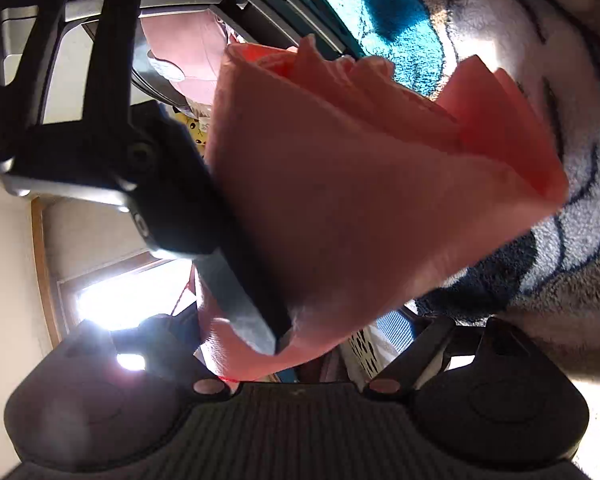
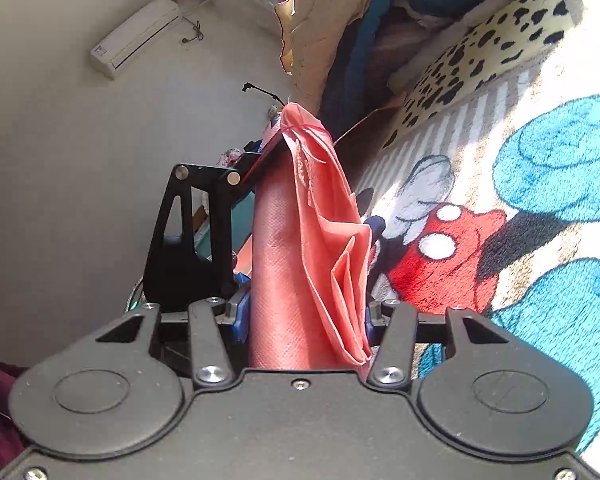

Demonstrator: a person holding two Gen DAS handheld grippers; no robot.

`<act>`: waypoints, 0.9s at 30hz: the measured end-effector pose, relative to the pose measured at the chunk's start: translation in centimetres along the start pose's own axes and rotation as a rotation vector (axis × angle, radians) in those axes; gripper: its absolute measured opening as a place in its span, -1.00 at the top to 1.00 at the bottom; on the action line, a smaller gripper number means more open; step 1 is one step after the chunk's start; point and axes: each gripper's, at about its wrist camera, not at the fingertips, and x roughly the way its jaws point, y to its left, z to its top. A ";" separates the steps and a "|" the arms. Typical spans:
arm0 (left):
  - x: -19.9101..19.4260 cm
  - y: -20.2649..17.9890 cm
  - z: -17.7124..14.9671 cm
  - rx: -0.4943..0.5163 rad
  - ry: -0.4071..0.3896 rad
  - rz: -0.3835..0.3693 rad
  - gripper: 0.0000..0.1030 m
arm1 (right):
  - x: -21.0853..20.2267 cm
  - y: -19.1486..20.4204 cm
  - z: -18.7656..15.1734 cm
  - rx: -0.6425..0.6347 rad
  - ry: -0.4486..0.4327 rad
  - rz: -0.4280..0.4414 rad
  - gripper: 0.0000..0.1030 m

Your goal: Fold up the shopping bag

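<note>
left wrist view: we see the other gripper's black frame [image 1: 84,120] at upper left, its finger [image 1: 236,280] pressed against the left edge of the pink shopping bag [image 1: 340,184]. the bag fills the middle of the view, bunched into layered folds, held up off the blanket [image 1: 540,80]. its lower end drops toward our left gripper [image 1: 296,364]; fingers are hidden by the fabric, so we cannot tell how far apart they stand. blanket with blue and dark print runs along the right side.

right wrist view: plain wall with an air conditioner [image 2: 136,38] at upper left. the left gripper's black frame [image 2: 192,240] sits left of centre, touching the bag near its top. the shopping bag [image 2: 300,248] stands upright in the middle, folded lengthwise into a narrow strip, thin red string [image 2: 300,132] at its top. right gripper [image 2: 304,328] is clamped narrow on the bag's lower end, blue pad [image 2: 240,316] tight against the fabric. cartoon-print blanket [image 2: 500,220] fills the right, a spotted cloth [image 2: 480,56] at its far edge.
</note>
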 end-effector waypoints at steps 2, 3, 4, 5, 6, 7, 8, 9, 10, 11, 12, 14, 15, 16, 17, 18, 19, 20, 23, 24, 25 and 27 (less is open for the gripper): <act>0.6 0.0 0.5 -0.022 0.022 -0.001 -0.69 | 0.2 -1.1 -0.5 0.136 -0.038 0.066 0.05; 0.5 0.1 0.5 -0.035 0.016 0.003 -0.69 | 0.3 -1.6 -0.8 0.211 -0.069 0.107 0.05; 0.4 0.2 0.4 -0.048 0.009 0.008 -0.69 | 0.5 -2.1 -1.2 0.277 -0.096 0.144 0.05; 0.2 0.2 0.4 -0.061 0.001 0.013 -0.69 | 0.7 -2.3 -1.4 0.311 -0.108 0.166 0.05; 0.1 0.3 0.4 -0.082 0.003 0.017 -0.69 | 1.0 -2.5 -1.6 0.345 -0.119 0.188 0.05; 0.1 0.4 0.4 -0.104 0.007 0.022 -0.69 | 1.2 -2.6 -1.8 0.373 -0.129 0.206 0.05; -0.1 0.1 0.4 -0.111 -0.007 0.058 -0.69 | 1.3 -2.6 -1.9 0.392 -0.133 0.214 0.05; -0.3 -0.2 0.4 -0.117 -0.022 0.097 -0.69 | 1.6 -2.8 -2.3 0.434 -0.144 0.234 0.05; -0.3 -0.3 0.3 -0.131 -0.033 0.112 -0.69 | 1.7 -2.8 -2.5 0.453 -0.151 0.243 0.05; -0.4 -0.4 0.1 -0.145 -0.043 0.124 -0.69 | 2.0 -2.7 -2.8 0.472 -0.156 0.249 0.05; -0.4 -0.5 0.0 -0.160 -0.053 0.137 -0.69 | 2.2 -2.6 -3.1 0.492 -0.163 0.258 0.05; -0.3 0.1 0.2 -0.173 -0.047 0.144 -0.69 | 2.3 -2.2 -3.3 0.517 -0.183 0.278 0.05; -0.3 0.3 0.4 -0.178 -0.043 0.147 -0.69 | 2.2 -1.9 -3.3 0.523 -0.193 0.285 0.05; -0.2 0.6 0.5 -0.184 -0.040 0.149 -0.69 | 2.1 -1.8 -3.3 0.538 -0.206 0.294 0.04; -0.2 0.9 0.6 -0.190 -0.036 0.152 -0.69 | 2.0 -1.7 -3.4 0.561 -0.225 0.306 0.04; -0.1 1.3 0.8 -0.223 -0.034 0.147 -0.69 | 1.9 -1.7 -3.6 0.585 -0.246 0.318 0.04; -0.1 1.7 0.9 -0.259 -0.032 0.141 -0.69 | 2.0 -1.6 -3.9 0.610 -0.271 0.330 0.04; -0.1 2.0 1.1 -0.294 -0.030 0.134 -0.69 | 2.0 -1.7 -4.1 0.639 -0.292 0.344 0.04; -0.4 2.3 1.3 -0.296 -0.061 0.169 -0.69 | 2.5 -1.6 -5.0 0.704 -0.348 0.383 0.04; -0.5 2.4 1.4 -0.295 -0.072 0.181 -0.69 | 2.6 -1.3 -5.1 0.701 -0.353 0.397 0.05; -0.6 2.5 1.5 -0.294 -0.082 0.193 -0.69 | 2.5 -1.0 -4.9 0.690 -0.349 0.398 0.05; -0.7 2.8 2.1 -0.286 -0.086 0.193 -0.70 | 2.5 -0.7 -4.6 0.712 -0.350 0.407 0.04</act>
